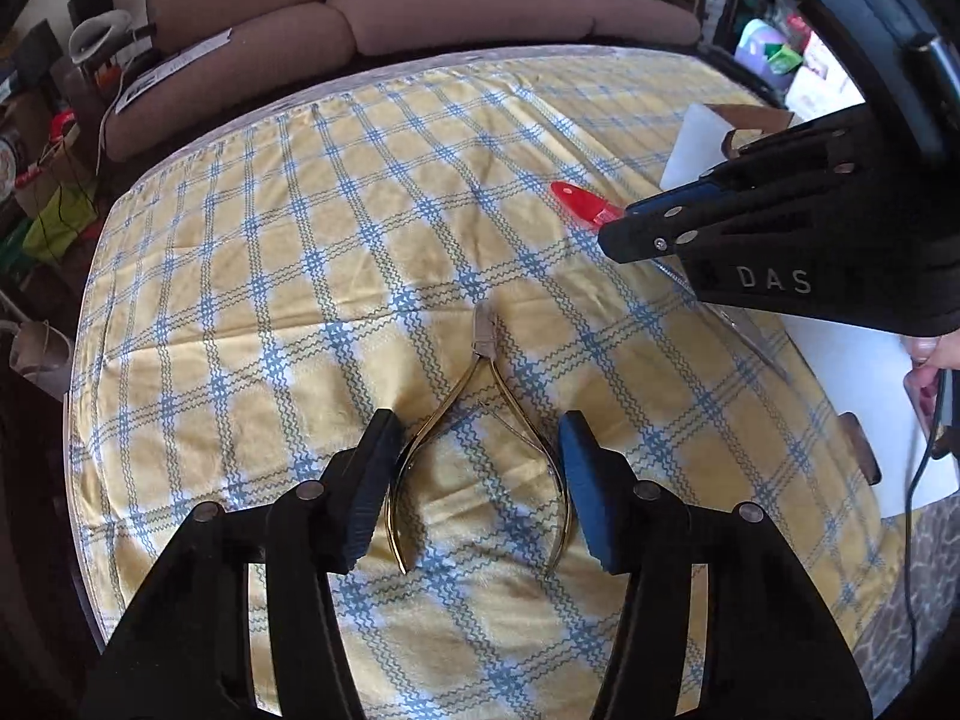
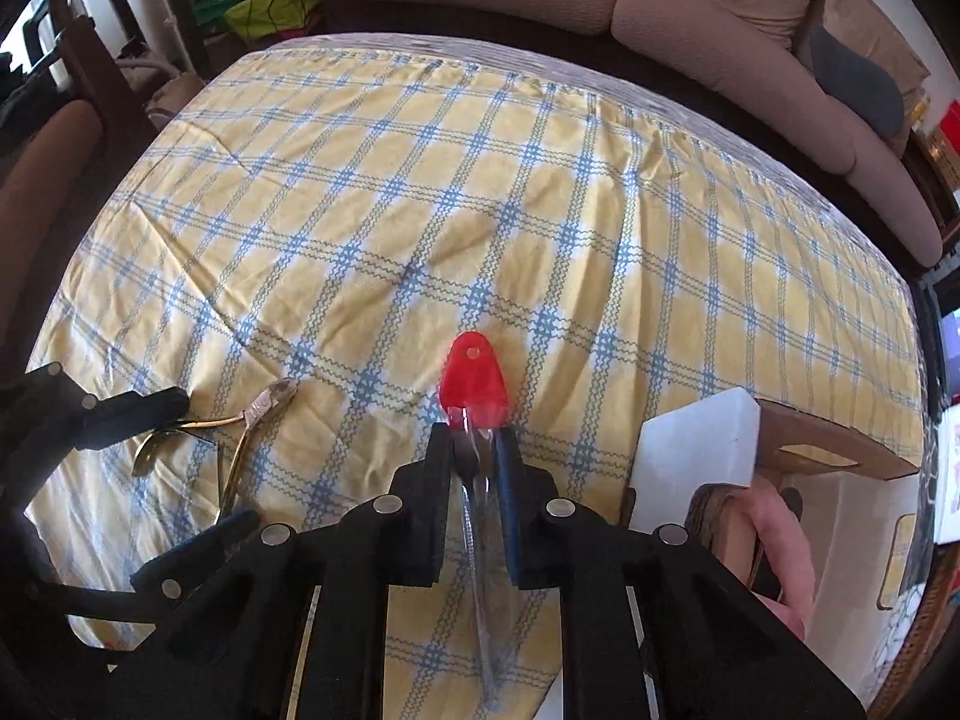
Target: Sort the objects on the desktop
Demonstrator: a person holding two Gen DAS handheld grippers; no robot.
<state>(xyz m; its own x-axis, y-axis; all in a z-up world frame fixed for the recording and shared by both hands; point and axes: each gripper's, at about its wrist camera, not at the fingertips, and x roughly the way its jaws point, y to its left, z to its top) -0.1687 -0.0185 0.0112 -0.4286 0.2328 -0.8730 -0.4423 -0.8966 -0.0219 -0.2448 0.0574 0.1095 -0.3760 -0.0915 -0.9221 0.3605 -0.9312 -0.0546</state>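
Observation:
Gold cuticle nippers (image 1: 480, 360) lie flat on the yellow-and-blue checked tablecloth (image 1: 288, 252), jaws pointing away from me. My left gripper (image 1: 480, 426) is open, its fingers either side of the nippers' spread handles without squeezing them. The right wrist view shows the same nippers (image 2: 252, 420) and left gripper (image 2: 204, 462) at the left. My right gripper (image 2: 474, 432) is shut on a red-handled tool (image 2: 474, 378) just behind its red grip; the long silvery blade runs back between the fingers. In the left wrist view that right gripper (image 1: 630, 222) holds the red tool (image 1: 570, 195) low over the cloth, to the right.
A white board (image 2: 696, 450) and an open cardboard box (image 2: 828, 438) stand at the table's right edge, with a person's hand (image 2: 774, 540) beside them. A brown sofa (image 1: 420, 18) runs behind the table. A wooden chair (image 2: 48, 150) stands at the left.

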